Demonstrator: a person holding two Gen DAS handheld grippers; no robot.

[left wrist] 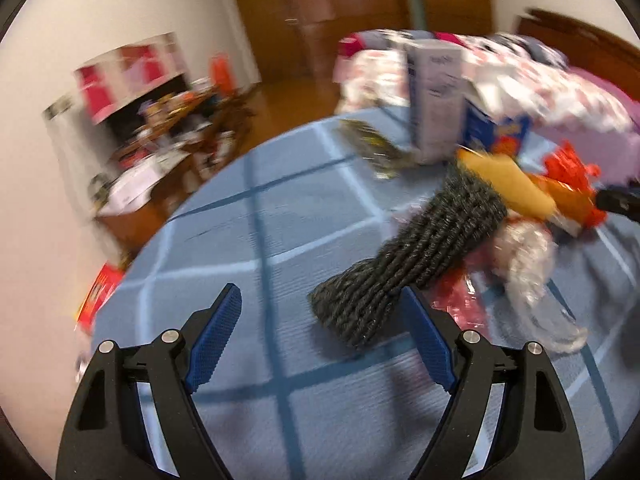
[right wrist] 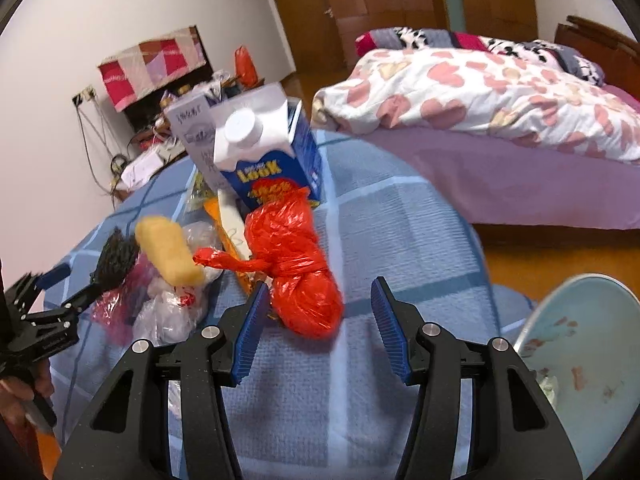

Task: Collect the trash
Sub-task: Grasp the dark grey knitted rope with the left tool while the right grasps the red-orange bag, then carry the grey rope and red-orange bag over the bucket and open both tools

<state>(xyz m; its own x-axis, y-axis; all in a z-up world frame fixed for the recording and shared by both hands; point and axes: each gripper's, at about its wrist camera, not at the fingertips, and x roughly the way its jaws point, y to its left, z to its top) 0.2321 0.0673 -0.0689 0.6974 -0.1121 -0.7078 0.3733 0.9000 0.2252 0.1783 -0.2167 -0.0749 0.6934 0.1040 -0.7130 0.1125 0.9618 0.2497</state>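
Blue checked table [right wrist: 400,220] bears trash; both grippers gape: left gripper [left wrist: 320,312] near grey sock [left wrist: 420,248], right gripper [right wrist: 318,304] nearing red bag [right wrist: 296,264].

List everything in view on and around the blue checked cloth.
tied red plastic bag: one, red, partly between the right jaws
blue milk carton: one, blue and white, upright behind the bag
grey knitted sock: one, dark grey, ahead of the left jaws
yellow sponge-like roll: one, yellow, left of the bag
clear plastic wrappers: several, clear
blue checked cloth: one, underneath
left gripper: open
right gripper: open
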